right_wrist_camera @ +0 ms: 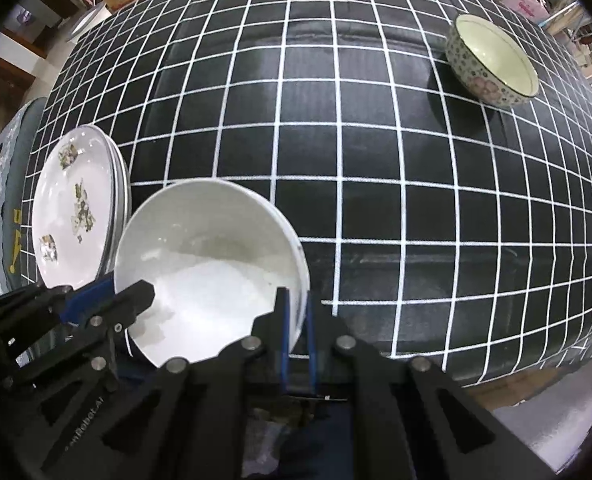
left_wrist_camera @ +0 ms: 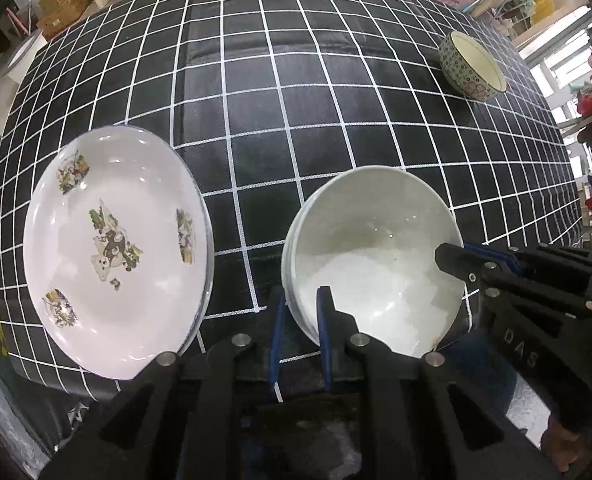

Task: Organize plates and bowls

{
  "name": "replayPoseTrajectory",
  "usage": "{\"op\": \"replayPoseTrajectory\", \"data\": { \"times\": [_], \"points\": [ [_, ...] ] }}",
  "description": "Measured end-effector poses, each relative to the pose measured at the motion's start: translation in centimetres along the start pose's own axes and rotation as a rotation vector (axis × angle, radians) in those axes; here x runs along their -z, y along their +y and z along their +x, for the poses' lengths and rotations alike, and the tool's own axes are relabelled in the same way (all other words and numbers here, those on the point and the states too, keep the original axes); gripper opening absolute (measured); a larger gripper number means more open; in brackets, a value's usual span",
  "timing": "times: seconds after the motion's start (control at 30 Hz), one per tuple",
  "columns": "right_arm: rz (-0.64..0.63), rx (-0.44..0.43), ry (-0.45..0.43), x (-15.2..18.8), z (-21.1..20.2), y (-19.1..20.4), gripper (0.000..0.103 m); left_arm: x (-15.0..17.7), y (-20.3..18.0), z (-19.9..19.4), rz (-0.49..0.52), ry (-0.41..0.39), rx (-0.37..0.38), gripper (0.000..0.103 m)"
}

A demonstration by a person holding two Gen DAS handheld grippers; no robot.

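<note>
A white bowl [left_wrist_camera: 376, 256] sits near the table's front edge; it also shows in the right wrist view [right_wrist_camera: 211, 268]. My left gripper [left_wrist_camera: 300, 332] is shut on its left rim, one finger inside, one outside. My right gripper [right_wrist_camera: 296, 332] is shut on its right rim the same way. Each gripper shows in the other's view, the right one [left_wrist_camera: 496, 272] and the left one [right_wrist_camera: 107, 304]. A stack of white plates with cartoon prints [left_wrist_camera: 115, 248] lies left of the bowl, also in the right wrist view [right_wrist_camera: 75, 208]. A floral patterned bowl [left_wrist_camera: 472, 66] stands far right, also in the right wrist view [right_wrist_camera: 492, 60].
The table carries a black cloth with a white grid [left_wrist_camera: 296, 120]. Cardboard boxes [left_wrist_camera: 61, 4], a cabinet and shelves with clutter stand beyond the far edge. A grey chair back [right_wrist_camera: 19, 152] is at the table's left side.
</note>
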State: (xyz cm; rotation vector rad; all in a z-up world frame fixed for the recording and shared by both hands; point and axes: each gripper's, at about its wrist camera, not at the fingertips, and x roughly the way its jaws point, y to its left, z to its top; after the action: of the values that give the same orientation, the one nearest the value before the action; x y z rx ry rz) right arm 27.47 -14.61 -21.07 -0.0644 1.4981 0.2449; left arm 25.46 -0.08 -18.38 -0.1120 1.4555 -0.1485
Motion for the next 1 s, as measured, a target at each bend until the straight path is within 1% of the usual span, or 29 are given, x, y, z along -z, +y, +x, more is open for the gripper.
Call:
{"op": "replayPoseTrajectory", "data": {
  "times": [0.17,0.27,0.3,0.37,0.43,0.47,0.53,0.6,0.77,1.0],
  "points": [
    [0.017,-0.03,-0.007,-0.9,-0.8,-0.8,0.011,-0.3,0.3,-1.1,-0.012,-0.018,0.009,0.014],
    [0.019,-0.056,-0.039,-1.1,-2.2,-1.3,0.013,-0.8,0.0,-2.1,-0.014,-0.038,0.029,0.014],
    [0.021,-0.065,-0.061,-1.4,-2.9,-1.7,0.015,-1.0,-0.1,-2.5,-0.011,-0.048,0.038,0.014],
    [0.022,-0.072,-0.088,-1.8,-4.0,-2.3,0.022,-1.7,-0.5,-3.3,-0.009,-0.063,0.055,0.017],
    [0.022,-0.078,-0.114,-1.9,-4.9,-3.3,0.035,-2.6,-1.1,-3.9,-0.005,-0.077,0.071,0.019],
    [0.023,-0.077,-0.123,-2.2,-5.3,-3.8,0.037,-3.0,-1.4,-4.2,0.0,-0.084,0.072,0.019],
    [0.042,-0.074,-0.142,-2.7,-5.8,-5.2,0.038,-4.1,-2.3,-4.7,0.013,-0.099,0.069,0.019],
    [0.085,-0.082,-0.157,-3.4,-6.4,-7.2,0.038,-5.4,-3.3,-5.1,0.023,-0.111,0.082,0.019],
    [0.162,-0.088,-0.19,-5.2,-7.8,-10.6,0.038,-8.4,-5.9,-5.9,0.04,-0.126,0.114,0.019],
    [0.21,-0.061,-0.225,-7.8,-8.9,-15.2,0.038,-13.0,-10.4,-5.2,0.103,-0.139,0.149,0.019]
  ]
}}
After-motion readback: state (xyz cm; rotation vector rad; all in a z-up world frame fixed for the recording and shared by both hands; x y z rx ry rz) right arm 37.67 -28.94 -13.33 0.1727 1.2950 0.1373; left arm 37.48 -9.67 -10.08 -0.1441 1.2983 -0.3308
